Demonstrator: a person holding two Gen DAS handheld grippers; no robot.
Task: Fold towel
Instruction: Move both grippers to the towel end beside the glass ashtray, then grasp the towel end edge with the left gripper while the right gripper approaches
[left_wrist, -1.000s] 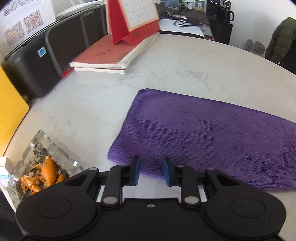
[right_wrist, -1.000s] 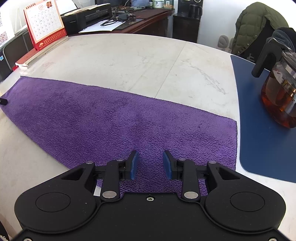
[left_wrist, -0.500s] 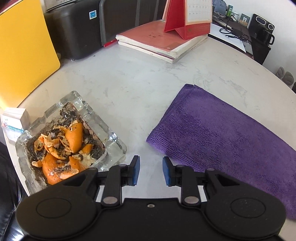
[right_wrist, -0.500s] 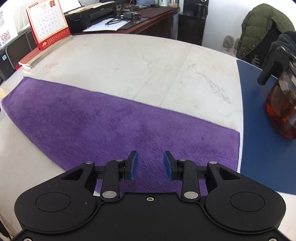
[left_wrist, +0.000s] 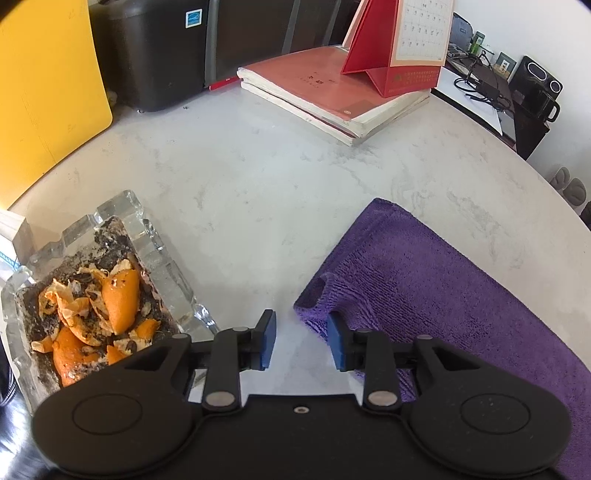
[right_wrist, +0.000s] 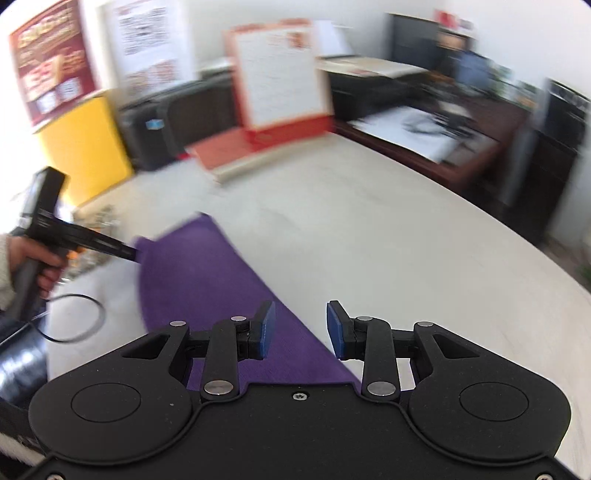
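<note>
A: Left gripper (left_wrist: 301, 341) low over the marble table (left_wrist: 258, 192), blue pads spread wide, nothing between them. Right pad (left_wrist: 335, 341) touching the near corner of the purple towel (left_wrist: 443, 295).

B: Towel flat on the table, corner rumpled there (small raised fold). Just left, glass ashtray (left_wrist: 162, 266) heaped with orange peel (left_wrist: 118, 299).

A: Right gripper (right_wrist: 300, 334) also agape, empty, above the towel's (right_wrist: 207, 280) far edge. Blurred view.

B: Left hand (right_wrist: 35, 264) at the far corner, clutching its handle. Behind, red calendar (left_wrist: 402, 40) atop books (left_wrist: 332, 96).
</note>
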